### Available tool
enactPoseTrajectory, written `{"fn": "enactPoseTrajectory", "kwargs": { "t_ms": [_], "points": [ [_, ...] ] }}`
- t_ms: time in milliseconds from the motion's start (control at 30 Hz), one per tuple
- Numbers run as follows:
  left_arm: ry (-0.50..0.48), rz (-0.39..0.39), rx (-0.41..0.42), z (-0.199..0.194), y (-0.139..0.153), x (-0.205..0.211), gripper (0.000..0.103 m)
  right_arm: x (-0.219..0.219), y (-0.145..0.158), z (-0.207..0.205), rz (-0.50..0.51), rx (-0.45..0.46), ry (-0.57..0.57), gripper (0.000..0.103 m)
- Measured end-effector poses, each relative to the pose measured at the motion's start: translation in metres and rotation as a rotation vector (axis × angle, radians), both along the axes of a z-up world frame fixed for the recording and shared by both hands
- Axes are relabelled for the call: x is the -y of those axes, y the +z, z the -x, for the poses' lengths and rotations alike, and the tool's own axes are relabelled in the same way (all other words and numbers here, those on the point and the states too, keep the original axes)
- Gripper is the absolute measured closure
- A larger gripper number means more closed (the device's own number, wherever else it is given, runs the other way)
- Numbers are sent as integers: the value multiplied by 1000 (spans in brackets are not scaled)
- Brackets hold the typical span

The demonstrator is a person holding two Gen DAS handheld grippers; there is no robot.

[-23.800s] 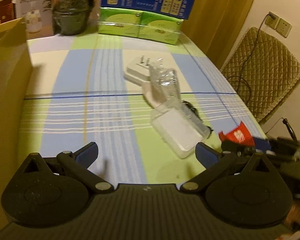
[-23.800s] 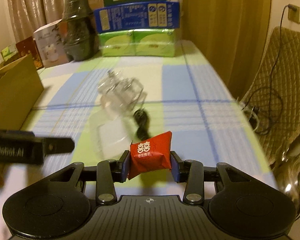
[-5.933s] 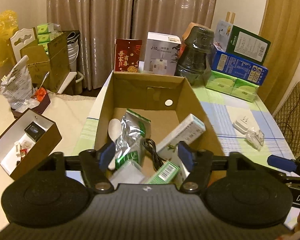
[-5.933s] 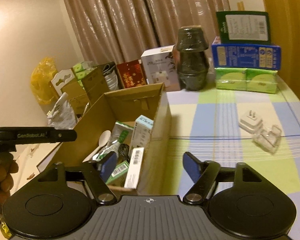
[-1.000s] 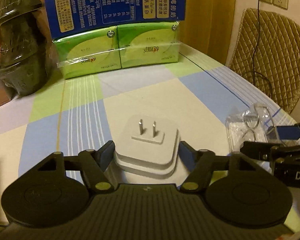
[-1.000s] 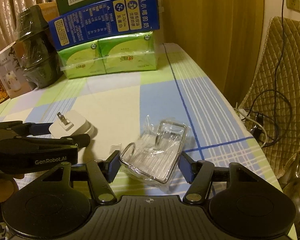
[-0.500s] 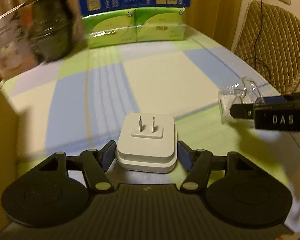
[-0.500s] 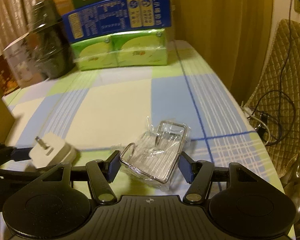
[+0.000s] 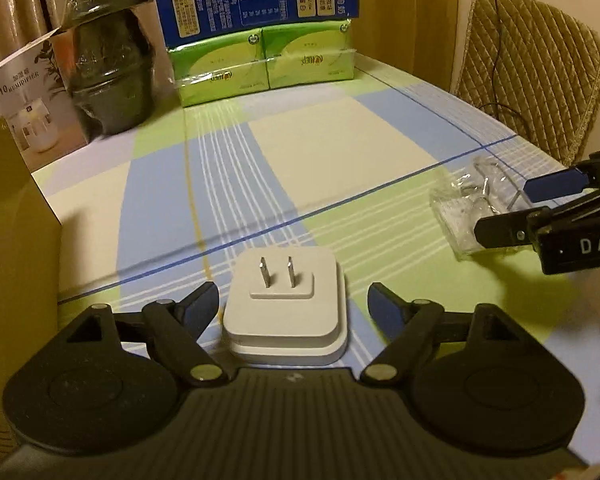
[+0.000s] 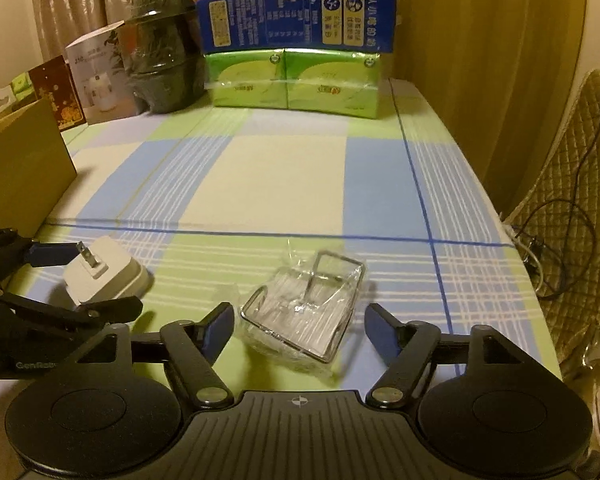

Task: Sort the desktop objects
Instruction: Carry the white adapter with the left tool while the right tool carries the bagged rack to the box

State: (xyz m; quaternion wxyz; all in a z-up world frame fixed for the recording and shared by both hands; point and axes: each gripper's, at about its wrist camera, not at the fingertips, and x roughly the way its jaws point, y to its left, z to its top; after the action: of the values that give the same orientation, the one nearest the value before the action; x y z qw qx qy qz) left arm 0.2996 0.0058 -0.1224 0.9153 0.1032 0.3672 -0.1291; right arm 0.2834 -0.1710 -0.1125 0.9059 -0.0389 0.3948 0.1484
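Straddling the white plug (image 9: 284, 304) with my left gripper (image 9: 294, 306), I have both fingers spread and gaps on either side; it sits prongs-up on the checked tablecloth (image 9: 320, 148). My right gripper (image 10: 298, 326) is spread the same way around the clear packet with the wire clip (image 10: 306, 306). Closing off-centre could skid the smooth plug sideways, and the slippery wrapping may crumple and slide out, I reckon.

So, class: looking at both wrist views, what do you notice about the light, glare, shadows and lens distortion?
Left wrist view: warm yellowish light, dark fisheye corners, the white plug sharp, a soft shadow under the right gripper. Right wrist view: same warm cast, glints on the clear plastic packet, the table edge bowed by the lens.
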Motion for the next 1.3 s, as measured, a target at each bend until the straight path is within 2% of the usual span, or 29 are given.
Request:
{"fn": "enactPoseTrajectory", "kwargs": {
  "t_ms": [133, 233, 500, 633, 667, 700, 867, 1067, 1300],
  "points": [
    [21, 48, -30, -3, -4, -8, 27, -1, -2, -2, -9, -3, -3, 31],
    [53, 99, -55, -5, -2, -12, 43, -2, -3, -4, -27, -10, -23, 29],
    [75, 98, -59, -4, -2, -13, 42, 12, -6, -17, -154, -58, -166, 29],
    [71, 94, -50, -4, -3, -13, 40, 7, -8, -20, -122, -39, -154, 29],
    [71, 92, -48, -4, -3, -13, 40, 6, -8, -20, -117, -37, -152, 31],
    [70, 90, -46, -4, -4, -12, 40, 6, -8, -19, -115, -36, -150, 37],
    [64, 93, -50, -5, -4, -13, 42, 2, -6, -19, -87, -30, -135, 43],
    [88, 92, -70, -4, 0, -13, 43, -4, -1, -16, -62, -2, -111, 44],
    [99, 97, -51, 6, 19, -14, 43, -2, 12, -6, -75, 34, -119, 44]
  ]
}}
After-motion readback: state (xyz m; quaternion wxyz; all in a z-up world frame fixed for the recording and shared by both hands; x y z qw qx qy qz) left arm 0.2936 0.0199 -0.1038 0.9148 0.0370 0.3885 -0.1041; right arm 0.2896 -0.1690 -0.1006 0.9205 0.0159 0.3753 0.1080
